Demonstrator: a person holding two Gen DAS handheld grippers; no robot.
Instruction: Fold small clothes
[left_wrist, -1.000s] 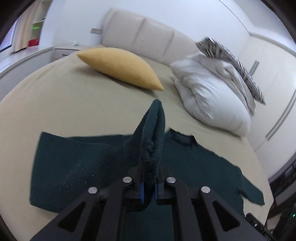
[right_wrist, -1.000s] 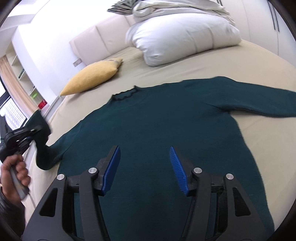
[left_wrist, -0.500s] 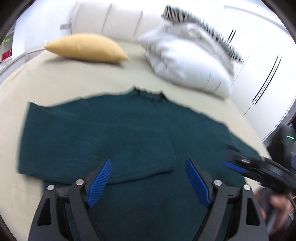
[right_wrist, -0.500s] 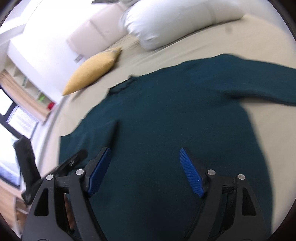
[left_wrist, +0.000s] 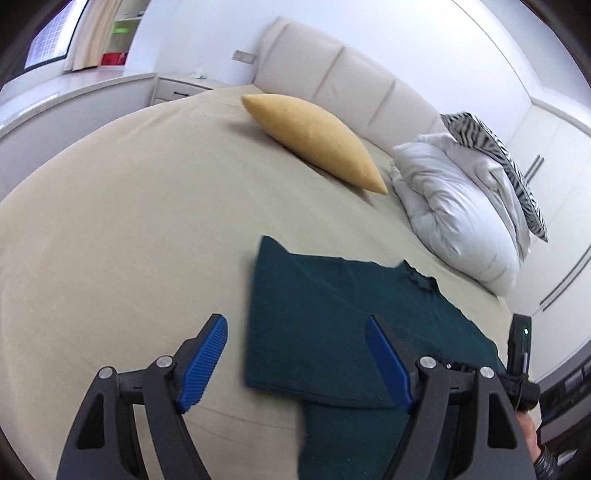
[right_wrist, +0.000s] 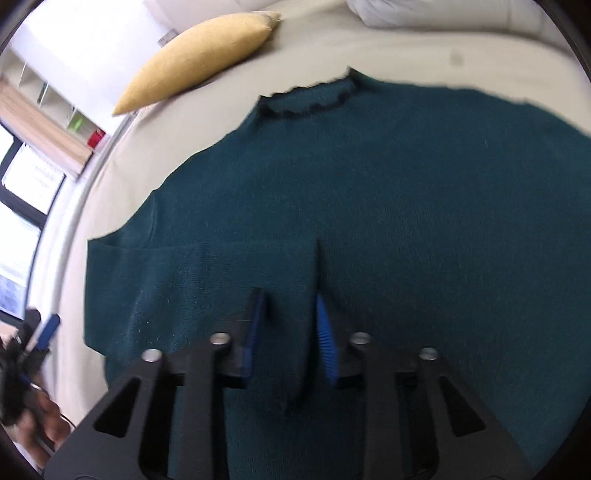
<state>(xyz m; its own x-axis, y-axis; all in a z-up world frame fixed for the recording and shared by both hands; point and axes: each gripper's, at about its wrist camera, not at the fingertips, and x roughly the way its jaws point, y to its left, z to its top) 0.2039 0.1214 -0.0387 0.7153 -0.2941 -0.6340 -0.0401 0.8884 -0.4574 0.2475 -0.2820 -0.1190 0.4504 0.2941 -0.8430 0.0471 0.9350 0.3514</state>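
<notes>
A dark green knit sweater (right_wrist: 369, 192) lies flat on the beige bed (left_wrist: 129, 236), collar toward the headboard. Its left sleeve (right_wrist: 207, 280) is folded across the chest. It also shows in the left wrist view (left_wrist: 325, 325). My left gripper (left_wrist: 295, 362) is open and empty, just above the folded sleeve's edge. My right gripper (right_wrist: 290, 328) is low over the sweater with its jaws half closed around the folded sleeve's cuff end; the pads do not visibly pinch the fabric.
A yellow pillow (left_wrist: 314, 136) lies near the padded headboard (left_wrist: 351, 81). A white duvet pile (left_wrist: 461, 214) with a striped cushion sits at the bed's right side. A nightstand (left_wrist: 177, 88) stands by the left. Wardrobe doors (left_wrist: 554, 184) stand on the right.
My left gripper let go of the sleeve, laid it across the chest, and drew back left. My right gripper came down over the sleeve's cuff end and narrowed its jaws.
</notes>
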